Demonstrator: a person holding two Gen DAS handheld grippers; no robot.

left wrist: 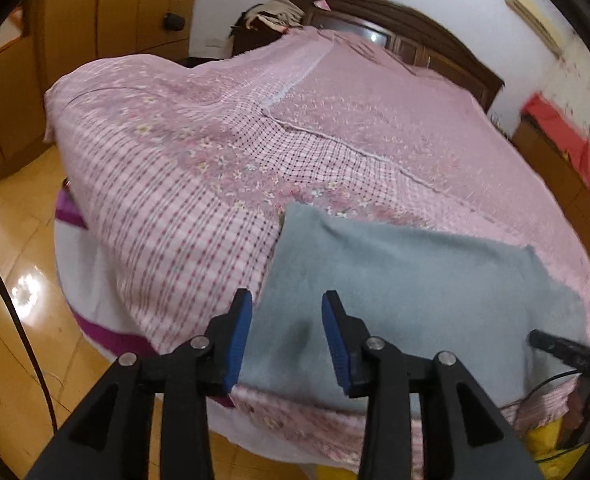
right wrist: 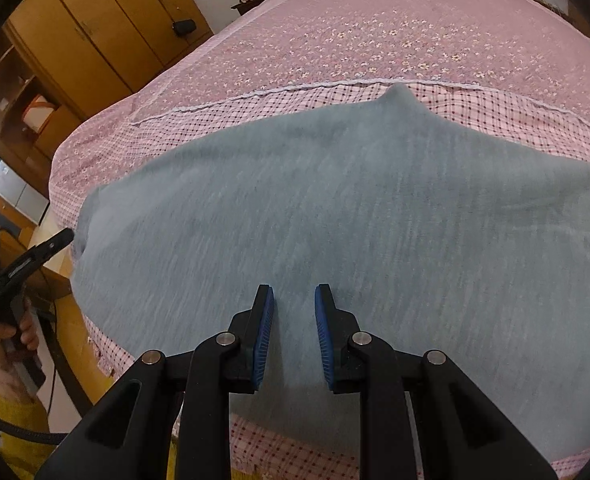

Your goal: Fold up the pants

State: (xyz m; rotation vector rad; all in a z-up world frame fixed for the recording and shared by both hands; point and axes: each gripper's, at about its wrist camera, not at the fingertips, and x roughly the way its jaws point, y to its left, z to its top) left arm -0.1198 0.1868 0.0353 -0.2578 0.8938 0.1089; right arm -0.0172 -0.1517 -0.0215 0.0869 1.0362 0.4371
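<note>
Pants: one pair, grey-blue, soft fleecy knit with a fuzzy nap, lying spread flat near the foot edge of the bed, one pointed bit sticking up toward the headboard. Bed's got one pink cover, part tiny flowers, part checks, with a thin lace-like seam between. Two hand-held grippers, black plastic arms with ribbed blue pads. Left hand-held gripper sits over the pants' left edge, jaws moderately apart, nothing pinched. Right hand-held gripper is over the middle of the fabric, narrow gap, pads not pressing cloth. One wooden wardrobe, glossy wood floor.
</note>
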